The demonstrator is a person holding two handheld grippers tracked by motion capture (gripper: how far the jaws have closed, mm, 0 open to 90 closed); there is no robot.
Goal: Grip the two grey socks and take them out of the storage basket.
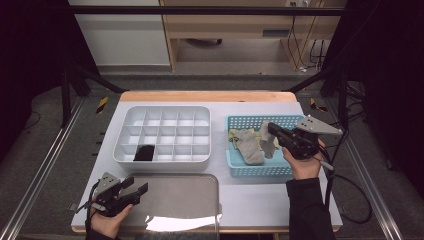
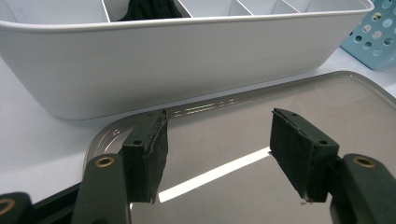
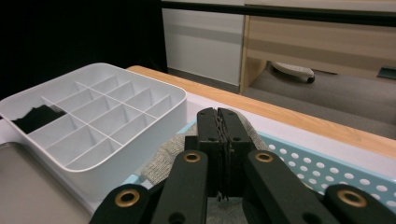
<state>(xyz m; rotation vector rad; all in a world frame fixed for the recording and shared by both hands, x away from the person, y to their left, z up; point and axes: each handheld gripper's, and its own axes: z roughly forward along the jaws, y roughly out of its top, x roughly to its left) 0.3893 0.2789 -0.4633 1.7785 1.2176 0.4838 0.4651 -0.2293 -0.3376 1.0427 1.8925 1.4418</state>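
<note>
My right gripper (image 1: pixel 272 129) sits over the blue perforated basket (image 1: pixel 260 170), jaws pressed together. In the right gripper view the pads meet with grey knit fabric below and behind them; from the high view a grey sock (image 1: pixel 268 140) hangs at the tips, so I read the jaws as clamped on its edge. A second grey sock (image 1: pixel 249 146) lies flat in the basket just beside it, with a yellowish piece (image 1: pixel 233 134) at the basket's left end; I cannot tell what that is.

My left gripper (image 1: pixel 139 190) rests at the near left of the table, over the left edge of the metal tray (image 1: pixel 185 195). Its jaws stand wide apart with nothing between them; the left gripper view shows bare tray under both pads (image 2: pixel 299 156).

The white divided organizer (image 1: pixel 165 134) stands beyond the tray, left of the basket and apart from it. One black item (image 1: pixel 145 153) lies in a front-row compartment, second from the left.
</note>
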